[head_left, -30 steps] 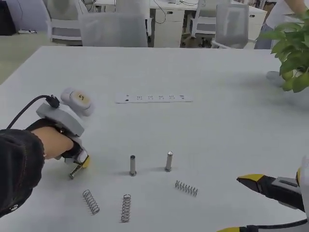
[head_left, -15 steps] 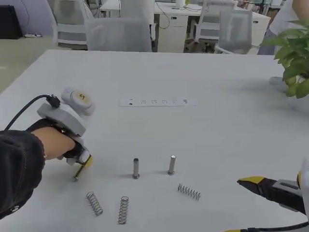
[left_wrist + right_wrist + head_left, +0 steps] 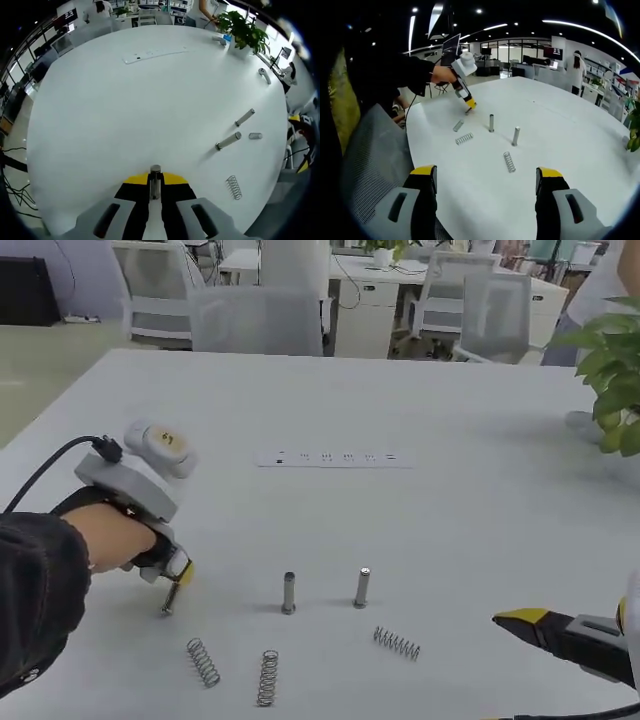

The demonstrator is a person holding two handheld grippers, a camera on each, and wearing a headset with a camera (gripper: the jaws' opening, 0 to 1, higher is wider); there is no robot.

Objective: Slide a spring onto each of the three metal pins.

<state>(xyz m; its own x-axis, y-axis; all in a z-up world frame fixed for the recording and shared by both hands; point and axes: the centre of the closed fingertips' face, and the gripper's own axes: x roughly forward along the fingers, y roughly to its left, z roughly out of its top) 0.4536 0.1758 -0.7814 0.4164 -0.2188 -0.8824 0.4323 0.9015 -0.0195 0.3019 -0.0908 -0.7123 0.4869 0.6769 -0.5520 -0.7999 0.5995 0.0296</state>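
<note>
The left claw [image 3: 172,585] is pinched on a metal pin [image 3: 169,600]. In the left gripper view the yellow-tipped jaws press together on it and the pin's end pokes out past them [image 3: 155,181]. In the head view the held pin tilts, and its lower end sits at or just above the white table [image 3: 450,510]; I cannot tell whether it touches. To the right of this claw, between it and the right claw [image 3: 486,175], two more pins stand upright and apart from each other: the nearer pin [image 3: 289,593] and the farther pin [image 3: 361,587]. The right claw is spread wide and grips nothing, hanging over the table's near edge. Straight ahead of it, between the lines of its jaws, lies one spring [image 3: 508,161], flat on the table and just short of the farther pin. Two other springs lie flat closer to the left claw, on the person's side of it: the left spring [image 3: 203,661] and the middle spring [image 3: 268,677]. Well beyond both claws a white power strip [image 3: 333,458] lies on the table.
</note>
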